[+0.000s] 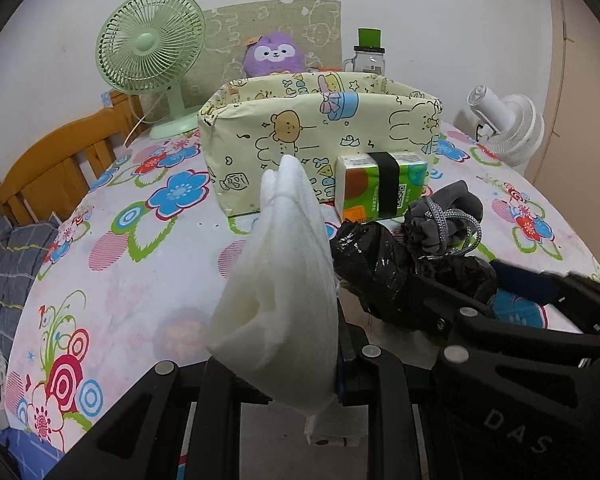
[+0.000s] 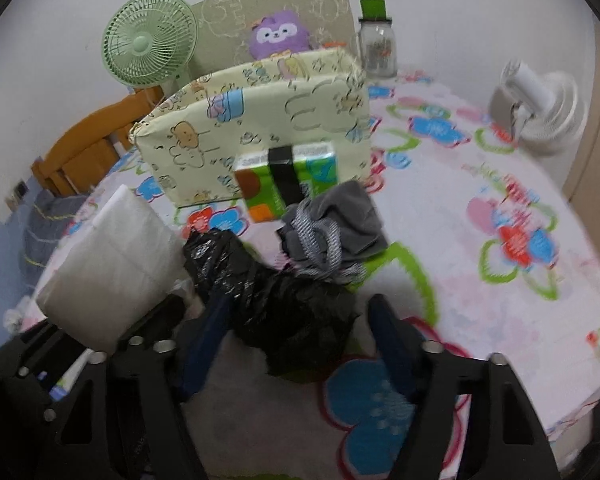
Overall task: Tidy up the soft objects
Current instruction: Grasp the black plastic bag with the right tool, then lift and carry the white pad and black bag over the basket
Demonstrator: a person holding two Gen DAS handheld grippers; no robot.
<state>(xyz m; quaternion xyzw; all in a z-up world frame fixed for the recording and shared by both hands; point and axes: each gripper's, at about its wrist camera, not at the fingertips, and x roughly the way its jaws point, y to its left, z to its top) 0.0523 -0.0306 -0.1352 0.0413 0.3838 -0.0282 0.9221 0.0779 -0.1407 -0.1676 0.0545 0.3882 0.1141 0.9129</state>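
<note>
My left gripper (image 1: 334,368) is shut on a white foam sheet (image 1: 276,280) and holds it up over the flowered tablecloth (image 1: 140,272); the sheet (image 2: 108,272) also shows at the left of the right wrist view. My right gripper (image 2: 300,332) stands open around a crumpled black plastic bag (image 2: 292,312). Its left finger is against the bag, while the right finger is a little apart from it. A grey drawstring pouch (image 2: 332,232) and a green tissue pack (image 2: 288,184) lie just beyond. Behind them stands a yellow cartoon-print box (image 2: 260,128), open at the top.
Behind the box a purple plush (image 1: 274,54) sits beside a glass jar (image 1: 370,56). A green desk fan (image 1: 152,52) stands at the back left and a white fan (image 1: 504,120) at the back right. A wooden bed frame (image 1: 52,172) lies off the table's left edge.
</note>
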